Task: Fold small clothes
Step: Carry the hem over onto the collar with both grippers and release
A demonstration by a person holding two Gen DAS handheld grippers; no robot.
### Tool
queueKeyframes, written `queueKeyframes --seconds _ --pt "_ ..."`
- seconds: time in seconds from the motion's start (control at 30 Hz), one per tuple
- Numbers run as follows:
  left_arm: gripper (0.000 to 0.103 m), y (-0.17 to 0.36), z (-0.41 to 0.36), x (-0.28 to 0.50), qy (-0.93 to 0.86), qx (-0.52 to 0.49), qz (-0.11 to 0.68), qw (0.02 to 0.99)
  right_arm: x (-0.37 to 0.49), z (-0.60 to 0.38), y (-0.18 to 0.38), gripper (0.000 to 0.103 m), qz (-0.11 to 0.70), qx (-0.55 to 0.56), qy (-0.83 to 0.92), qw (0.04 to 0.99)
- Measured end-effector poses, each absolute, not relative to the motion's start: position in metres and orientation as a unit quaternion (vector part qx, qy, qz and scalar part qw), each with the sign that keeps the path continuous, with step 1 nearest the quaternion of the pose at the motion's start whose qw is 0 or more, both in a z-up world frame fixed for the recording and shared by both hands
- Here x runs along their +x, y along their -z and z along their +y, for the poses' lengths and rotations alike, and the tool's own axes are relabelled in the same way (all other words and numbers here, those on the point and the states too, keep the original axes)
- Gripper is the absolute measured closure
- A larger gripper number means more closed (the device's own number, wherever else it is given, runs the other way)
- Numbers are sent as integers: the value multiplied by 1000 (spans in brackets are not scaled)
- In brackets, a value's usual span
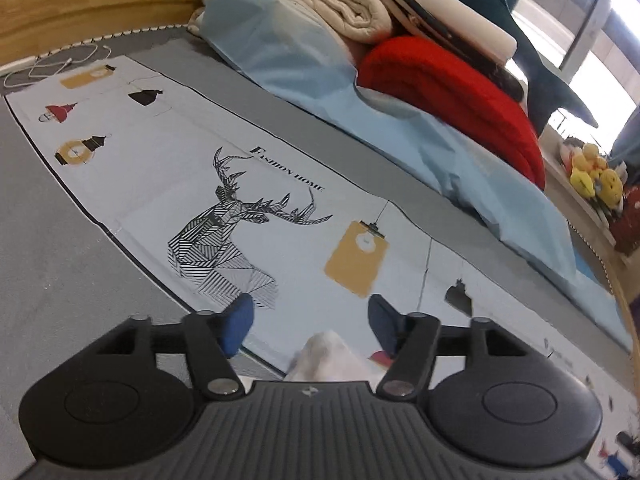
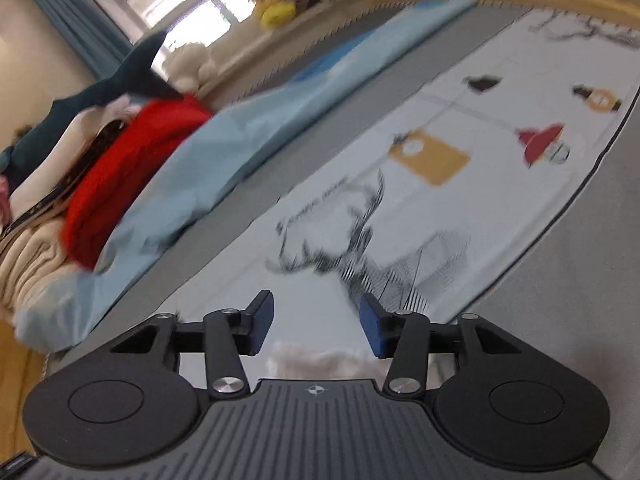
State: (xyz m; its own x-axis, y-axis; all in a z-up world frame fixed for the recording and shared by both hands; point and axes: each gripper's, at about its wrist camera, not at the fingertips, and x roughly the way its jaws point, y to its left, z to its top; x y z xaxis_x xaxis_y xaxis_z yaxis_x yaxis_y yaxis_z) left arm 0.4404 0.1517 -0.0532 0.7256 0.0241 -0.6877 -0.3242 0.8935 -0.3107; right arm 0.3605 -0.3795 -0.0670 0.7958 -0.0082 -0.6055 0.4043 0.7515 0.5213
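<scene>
- the left view is sharp: a white cable (image 1: 52, 65) lies by the mat's (image 1: 160, 168) far corner; the right view is blurred and lacks it.
- the left gripper (image 1: 310, 320) and right gripper (image 2: 316, 318) both stand released, pads clear of cloth.
- a small white garment (image 1: 332, 356) sits just below each gripper's fingers on the mat, mostly hidden by the gripper body; its long axis cannot be told.

A grey bed (image 1: 60, 264) with a wooden headboard (image 1: 80, 0) carries everything. Flat on it lies a white printed mat (image 1: 160, 184) with a deer and lamps. Beside the mat's far edge lies a light blue sheet (image 1: 460, 168), heaped with a red knit (image 1: 448, 92) and cream blanket (image 1: 320, 4). A white cable (image 1: 52, 66) lies near the headboard
</scene>
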Motion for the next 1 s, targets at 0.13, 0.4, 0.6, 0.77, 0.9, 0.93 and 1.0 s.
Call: queueKeyframes --seconds 0.13,0.4,0.6,0.77,0.9,0.93,1.0 --pt "32 59 154 440 -67 -179 394 899 357 -369 66 51 315 249 106 909" --pt "28 60 128 414 -15 26 421 906 356 -340 66 51 370 81 93 921" --pt "26 94 109 417 29 70 463 883 365 -301 98 52 444 -13 1 896" --pt "26 106 89 448 11 35 453 891 383 -290 114 51 433 7 -7 901" --pt "16 114 91 467 -86 21 444 892 390 -311 119 51 391 141 21 910" --pt "16 115 97 469 -100 4 445 890 392 -319 119 51 382 177 39 906" --pt "16 113 109 470 -122 -31 444 887 390 -331 115 50 371 219 50 901"
